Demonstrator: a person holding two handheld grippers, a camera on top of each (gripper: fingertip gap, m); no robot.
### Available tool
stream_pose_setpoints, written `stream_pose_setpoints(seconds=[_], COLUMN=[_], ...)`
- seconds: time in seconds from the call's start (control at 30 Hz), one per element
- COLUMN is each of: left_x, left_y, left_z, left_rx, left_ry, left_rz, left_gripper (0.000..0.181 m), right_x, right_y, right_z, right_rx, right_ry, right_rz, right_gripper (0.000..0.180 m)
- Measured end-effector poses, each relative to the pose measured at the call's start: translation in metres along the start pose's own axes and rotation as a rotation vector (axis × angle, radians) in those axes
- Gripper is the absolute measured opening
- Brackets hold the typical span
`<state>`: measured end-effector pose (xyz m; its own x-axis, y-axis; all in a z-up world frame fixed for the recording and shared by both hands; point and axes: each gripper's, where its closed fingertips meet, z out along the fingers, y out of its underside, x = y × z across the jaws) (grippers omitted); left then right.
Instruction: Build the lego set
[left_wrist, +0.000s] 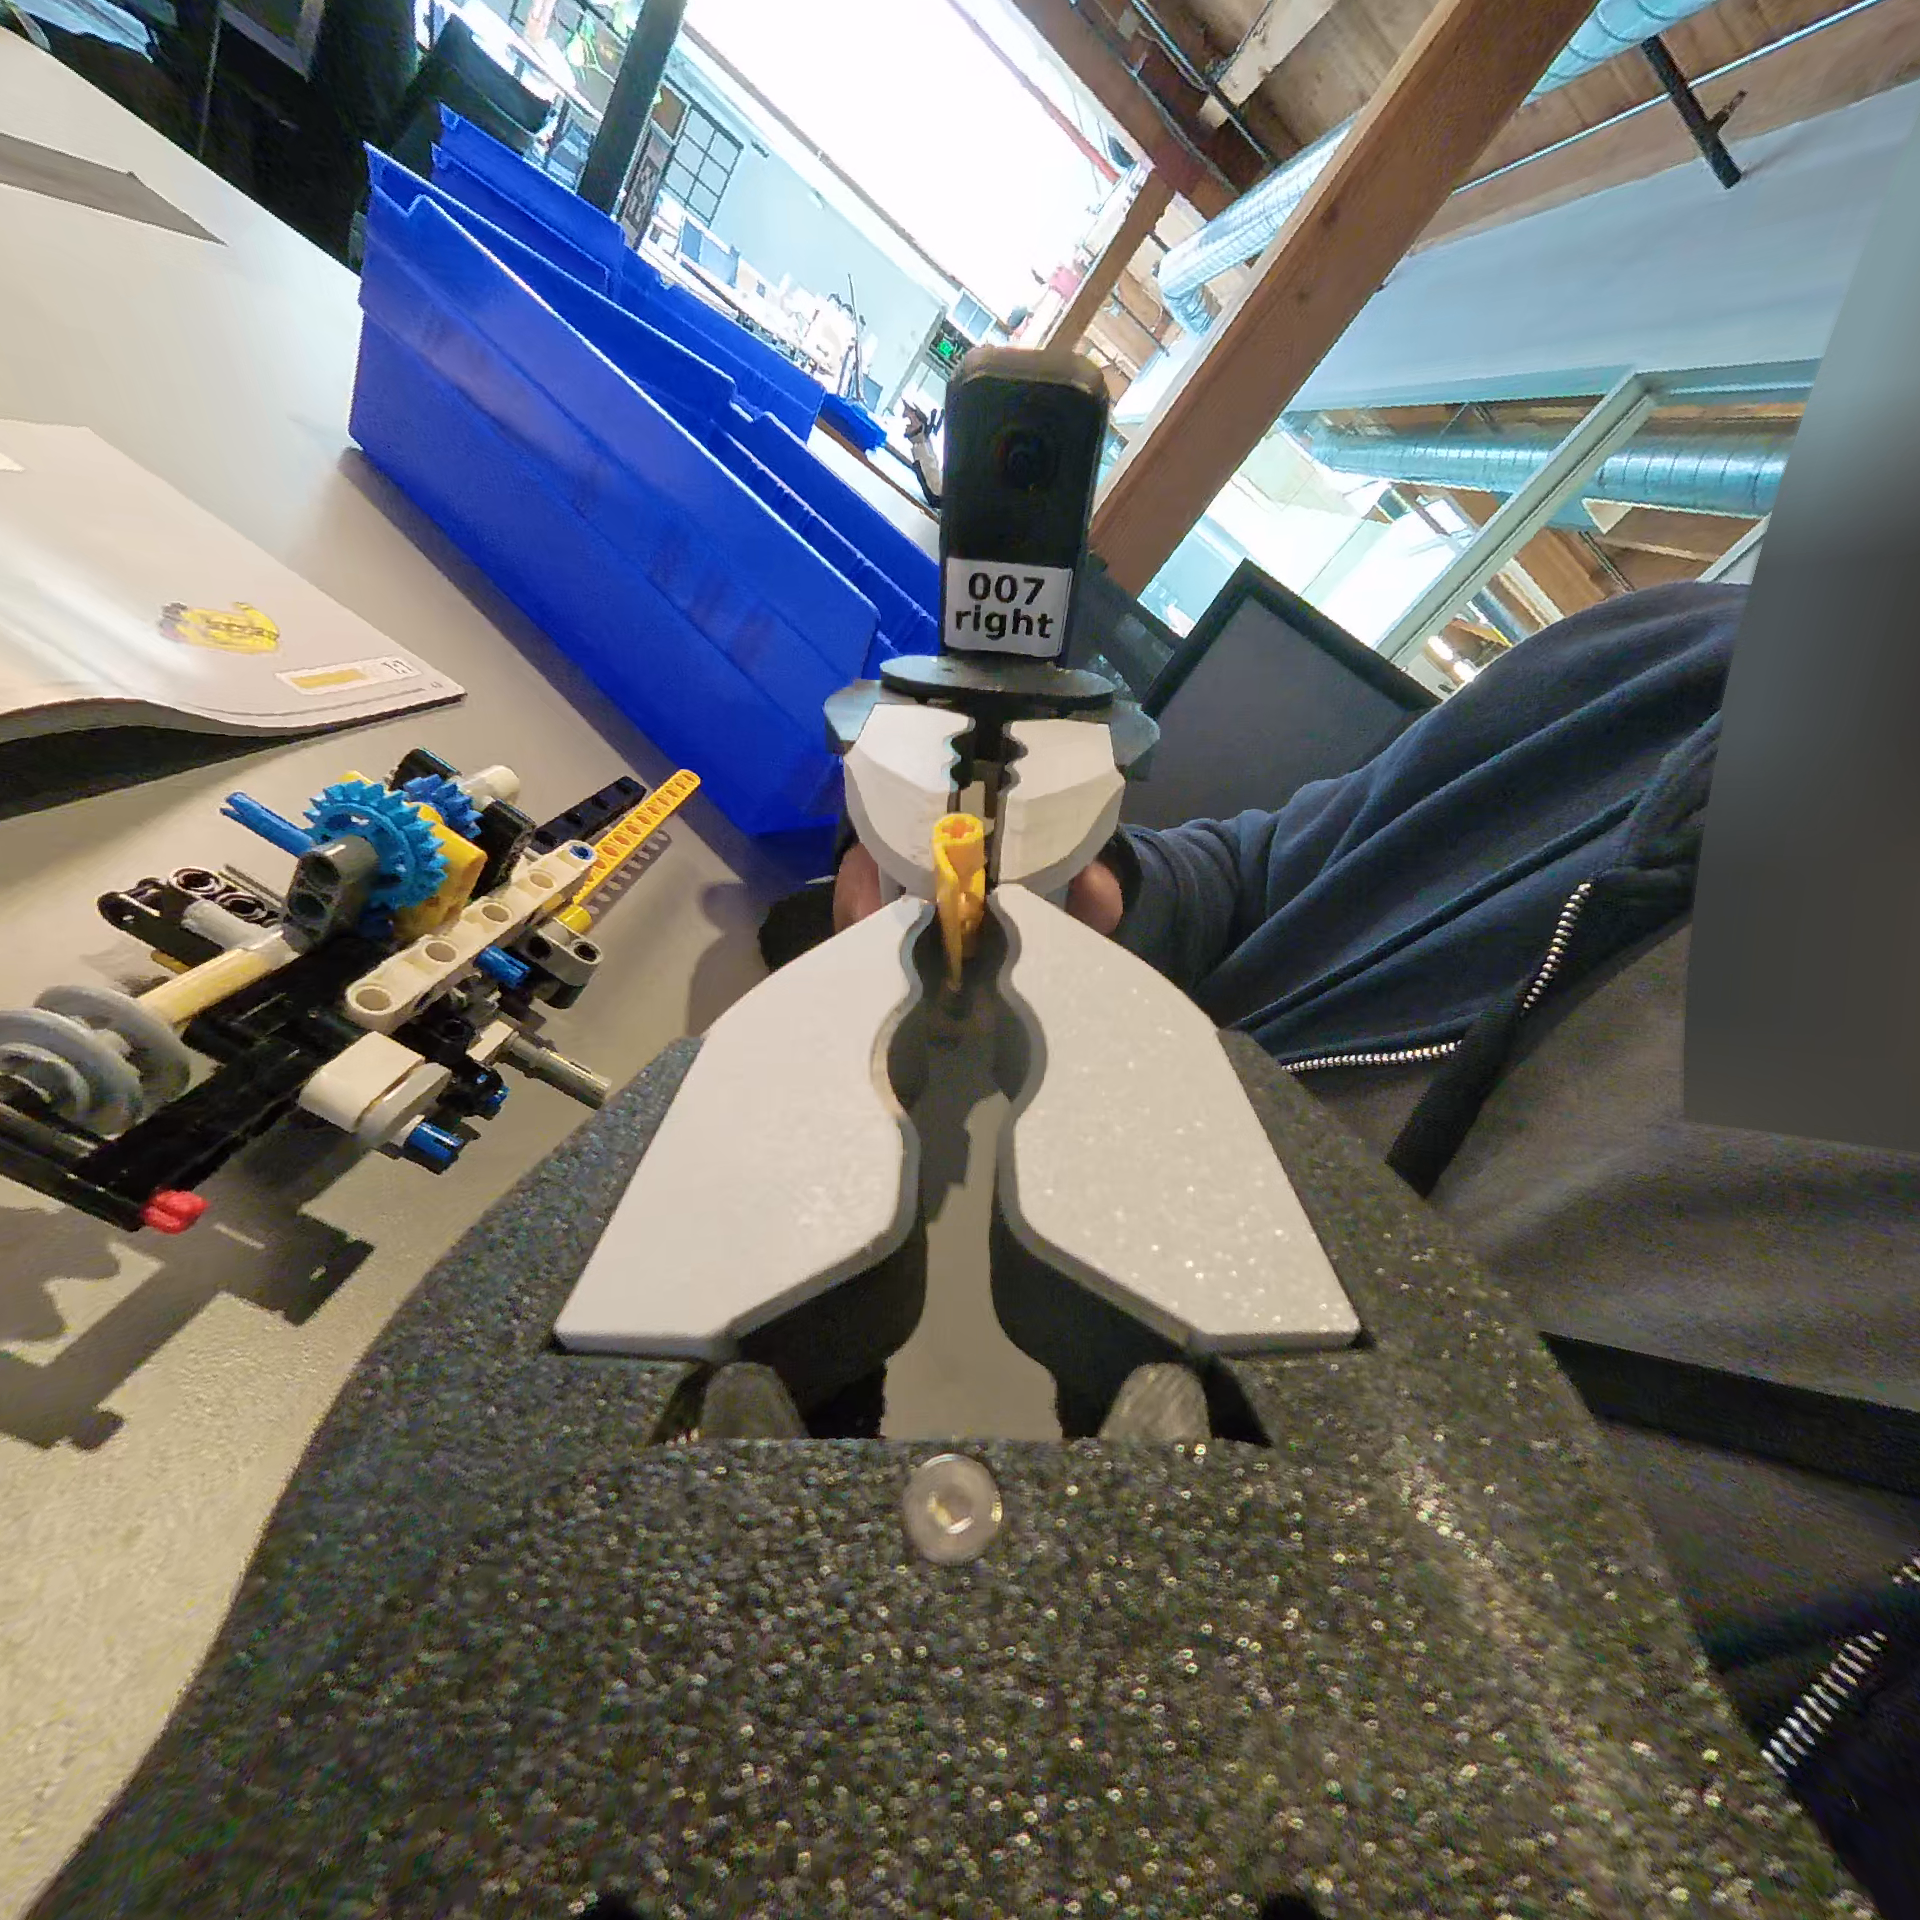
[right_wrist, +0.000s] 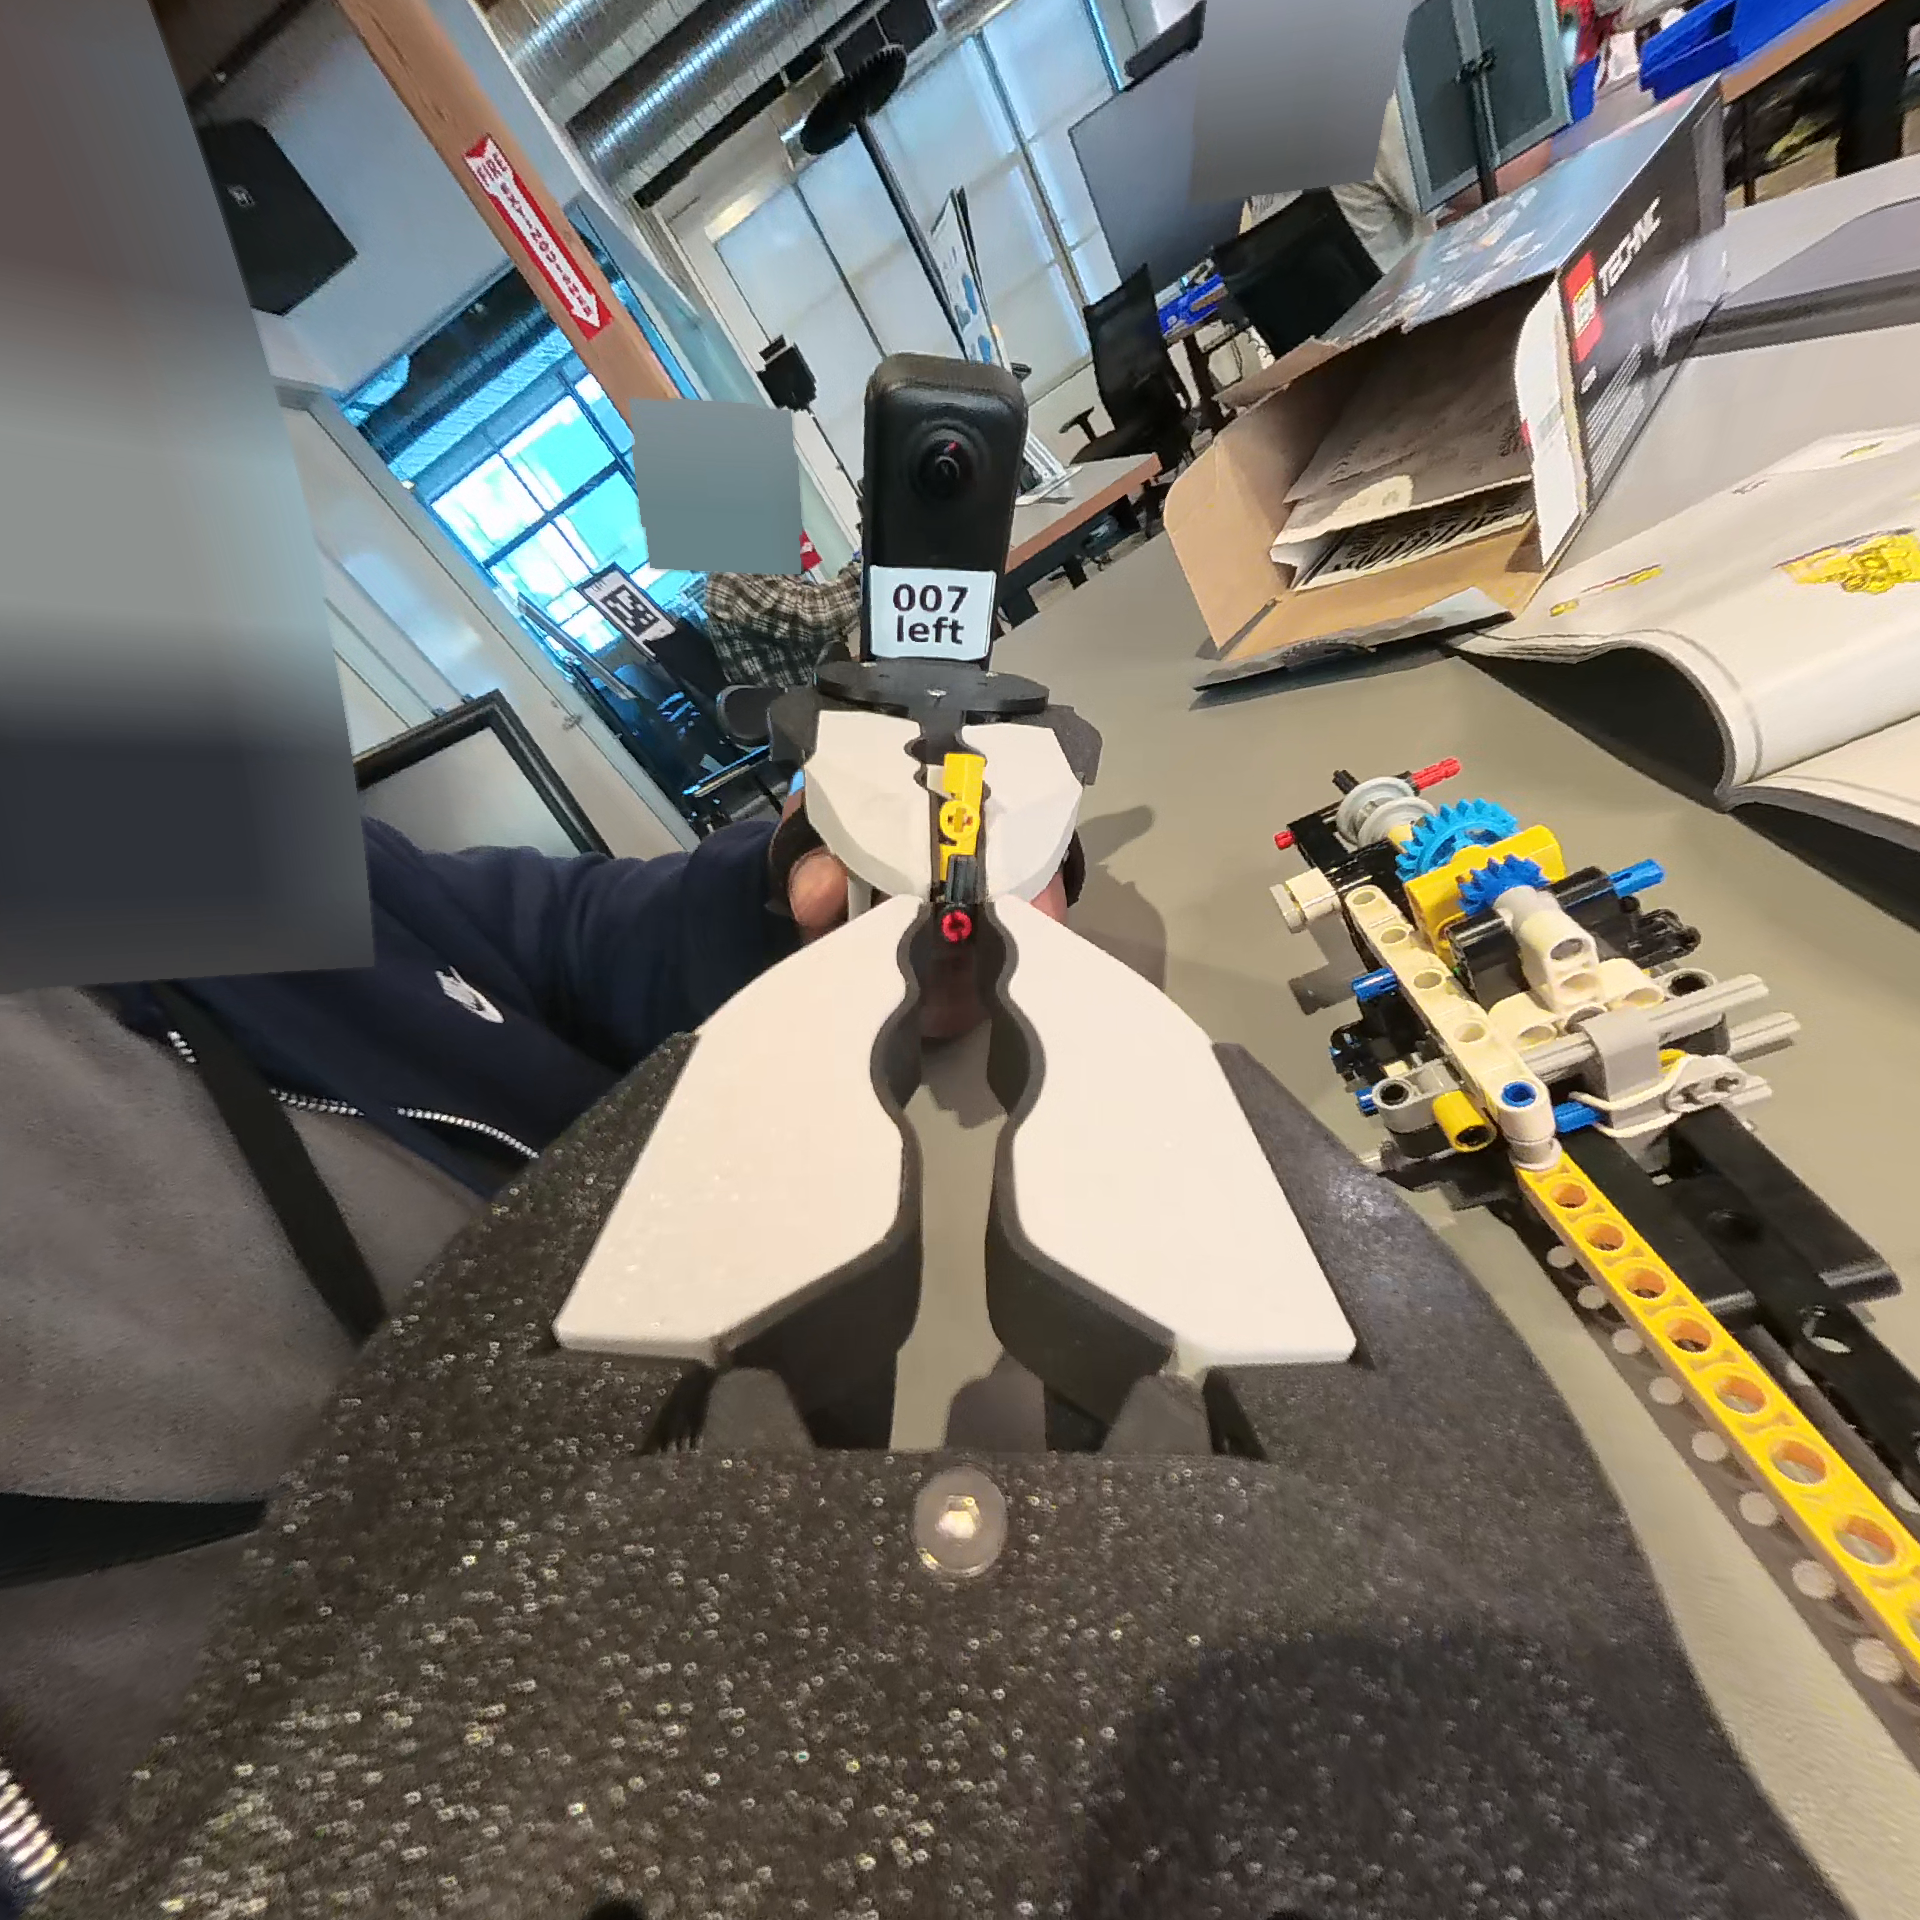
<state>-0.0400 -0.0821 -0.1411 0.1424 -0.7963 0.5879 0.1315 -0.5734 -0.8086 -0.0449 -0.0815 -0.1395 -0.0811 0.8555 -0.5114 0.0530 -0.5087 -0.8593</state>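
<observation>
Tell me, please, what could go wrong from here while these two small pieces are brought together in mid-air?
1. The left hand-held gripper holds the small yellow piece in mid-air; a push from the red pin in the right hand-held gripper might twist it or knock it free.
2. The pin barely shows between the fingertips, so it could go in off-axis and jam.
3. A dropped part might fall into the partly built model nearby.

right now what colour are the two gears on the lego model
Both gears are blue, clearest in the right wrist view.
</observation>
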Motion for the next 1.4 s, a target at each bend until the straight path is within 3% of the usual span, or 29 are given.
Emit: stream_pose_setpoints(seconds=[0.53,0.63,0.9,1.4], left_x=[0.004,0.002,0.005,0.000], left_y=[-0.005,-0.010,-0.005,-0.004], left_z=[0.004,0.000,0.005,0.001], left_rx=[0.039,0.066,0.047,0.041], left_ry=[0.023,0.026,0.028,0.009], left_rz=[-0.027,-0.056,-0.037,-0.058], left_gripper=[0.007,0.019,0.007,0.007], right_x=[-0.002,0.000,-0.001,0.004], right_y=[-0.002,-0.010,-0.009,-0.007], right_z=[0.001,-0.003,-0.002,-0.005], right_rx=[0.030,0.082,0.082,0.049], right_ry=[-0.029,-0.035,-0.035,0.001], right_rz=[0.028,0.062,0.063,0.044], right_gripper=[0.007,0.007,0.007,0.014])
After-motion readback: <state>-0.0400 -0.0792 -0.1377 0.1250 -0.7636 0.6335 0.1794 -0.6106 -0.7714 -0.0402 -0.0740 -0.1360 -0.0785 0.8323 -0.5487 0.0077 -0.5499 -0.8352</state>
